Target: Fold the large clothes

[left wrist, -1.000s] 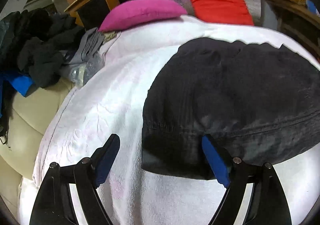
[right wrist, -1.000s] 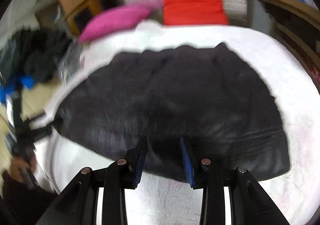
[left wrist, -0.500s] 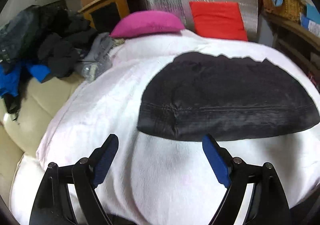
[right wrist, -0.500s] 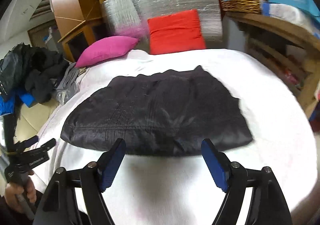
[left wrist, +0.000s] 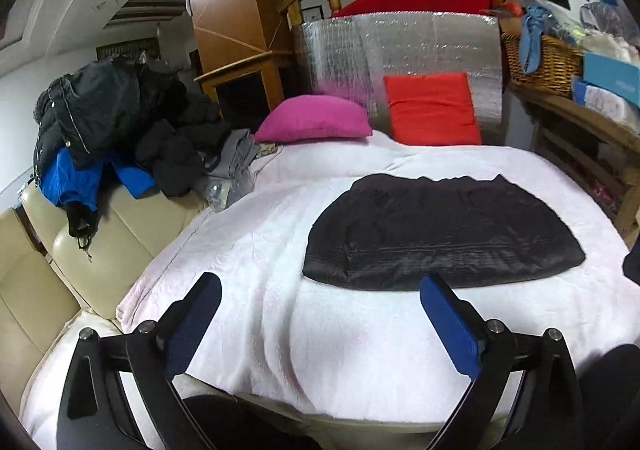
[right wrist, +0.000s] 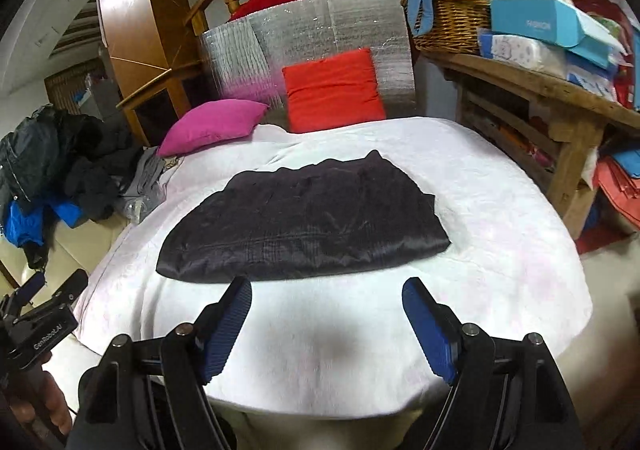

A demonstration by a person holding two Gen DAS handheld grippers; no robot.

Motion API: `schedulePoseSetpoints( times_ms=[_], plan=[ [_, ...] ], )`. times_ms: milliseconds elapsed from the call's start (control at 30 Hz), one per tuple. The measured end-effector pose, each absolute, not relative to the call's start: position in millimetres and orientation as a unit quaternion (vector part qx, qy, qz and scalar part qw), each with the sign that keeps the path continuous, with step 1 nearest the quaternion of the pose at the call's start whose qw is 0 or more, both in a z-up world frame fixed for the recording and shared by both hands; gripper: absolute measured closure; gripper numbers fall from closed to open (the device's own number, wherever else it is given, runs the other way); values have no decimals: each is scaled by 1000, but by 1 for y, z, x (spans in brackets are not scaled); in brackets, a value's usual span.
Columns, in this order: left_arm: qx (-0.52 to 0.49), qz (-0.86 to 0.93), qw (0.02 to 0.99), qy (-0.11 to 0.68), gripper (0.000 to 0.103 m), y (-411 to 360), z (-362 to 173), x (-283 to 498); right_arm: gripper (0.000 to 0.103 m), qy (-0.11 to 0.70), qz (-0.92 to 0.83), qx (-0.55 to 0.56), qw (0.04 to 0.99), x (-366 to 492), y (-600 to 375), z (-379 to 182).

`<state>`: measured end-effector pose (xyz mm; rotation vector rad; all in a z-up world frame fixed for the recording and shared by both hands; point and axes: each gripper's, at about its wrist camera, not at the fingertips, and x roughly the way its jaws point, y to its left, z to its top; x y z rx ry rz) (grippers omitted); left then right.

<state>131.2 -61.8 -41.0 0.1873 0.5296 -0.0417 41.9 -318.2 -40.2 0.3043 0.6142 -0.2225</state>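
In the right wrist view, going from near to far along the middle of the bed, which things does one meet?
Right gripper → white blanket → black garment → red cushion → silver padded board

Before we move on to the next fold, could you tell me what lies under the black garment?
The black garment lies flat on a white blanket that shows all round it. Whatever is beneath the blanket there is covered.
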Motion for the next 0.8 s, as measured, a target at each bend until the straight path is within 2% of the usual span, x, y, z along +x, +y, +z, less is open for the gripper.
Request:
schedulePoseSetpoints(
  times_ms=[333, 800],
  plan=[
    [105, -43, 966, 233, 3, -75, -17, 85, 22, 290, -107, 157, 938, 4, -304, -24],
    [100, -32, 970, 218, 2, -71, -2, 66, 22, 269, -115, 151, 944, -27, -293, -2]
  ],
)
